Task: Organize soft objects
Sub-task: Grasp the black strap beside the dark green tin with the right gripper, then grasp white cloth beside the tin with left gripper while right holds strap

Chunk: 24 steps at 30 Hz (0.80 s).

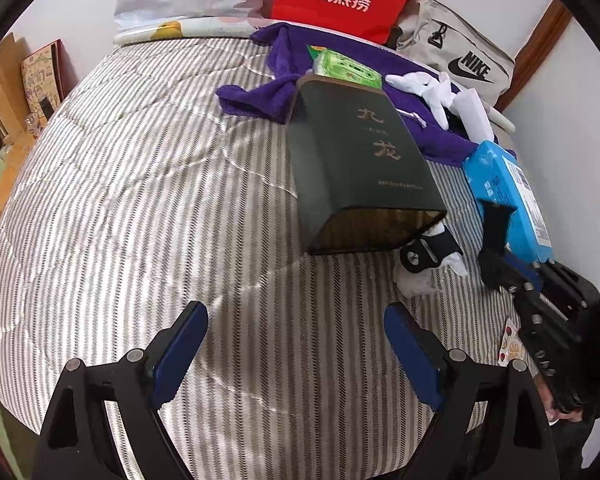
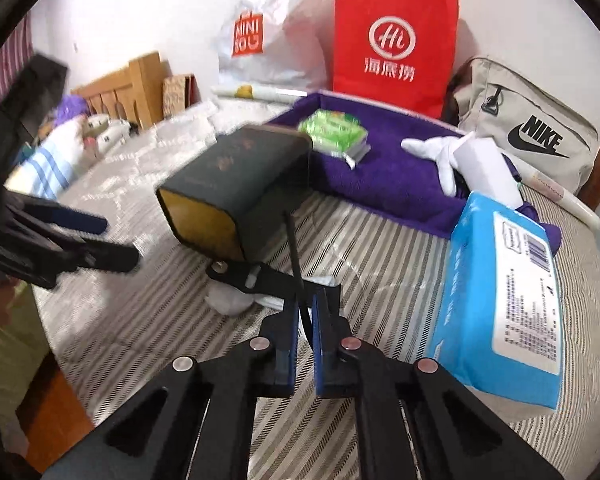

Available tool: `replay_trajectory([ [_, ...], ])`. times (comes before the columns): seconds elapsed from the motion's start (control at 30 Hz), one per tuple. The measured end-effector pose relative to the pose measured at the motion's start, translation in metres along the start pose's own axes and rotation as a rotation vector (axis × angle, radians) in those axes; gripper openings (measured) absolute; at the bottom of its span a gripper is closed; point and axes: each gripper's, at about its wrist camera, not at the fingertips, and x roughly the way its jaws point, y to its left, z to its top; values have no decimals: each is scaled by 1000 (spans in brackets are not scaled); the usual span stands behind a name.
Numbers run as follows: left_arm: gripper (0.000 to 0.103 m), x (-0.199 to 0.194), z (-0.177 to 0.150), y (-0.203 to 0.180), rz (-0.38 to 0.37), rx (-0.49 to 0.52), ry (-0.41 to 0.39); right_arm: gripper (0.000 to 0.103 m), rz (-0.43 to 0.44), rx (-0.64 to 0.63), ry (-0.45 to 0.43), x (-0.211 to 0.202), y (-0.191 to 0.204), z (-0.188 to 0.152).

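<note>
My left gripper is open and empty over the striped bedspread. My right gripper is shut on a thin black strap with a black buckle; it also shows in the left wrist view. A white sock lies under the buckle. A dark green box lies on the bed, also in the right wrist view. Behind it a purple towel carries a green tissue pack and a white glove. A blue wipes pack lies right.
A red paper bag, a white Miniso bag and a beige Nike bag stand along the wall. A wooden headboard and pillows are at the far left. The bed edge drops off at the lower left.
</note>
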Motion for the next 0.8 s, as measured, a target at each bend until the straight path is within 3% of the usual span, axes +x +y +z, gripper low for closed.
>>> replay_trajectory([
  [0.27, 89, 4, -9, -18, -13, 20, 21, 3, 79, 101, -50, -23, -18, -2],
  [0.4, 88, 1, -11, -28, -76, 32, -7, 3, 105, 138, -86, -40, -25, -5],
  [0.67, 71, 10, -6, -52, -127, 90, -71, 3, 115, 162, -133, -72, -35, -17],
  [0.8, 68, 17, 0, -56, -148, 95, -88, 3, 103, 168, -148, -83, -43, -27],
])
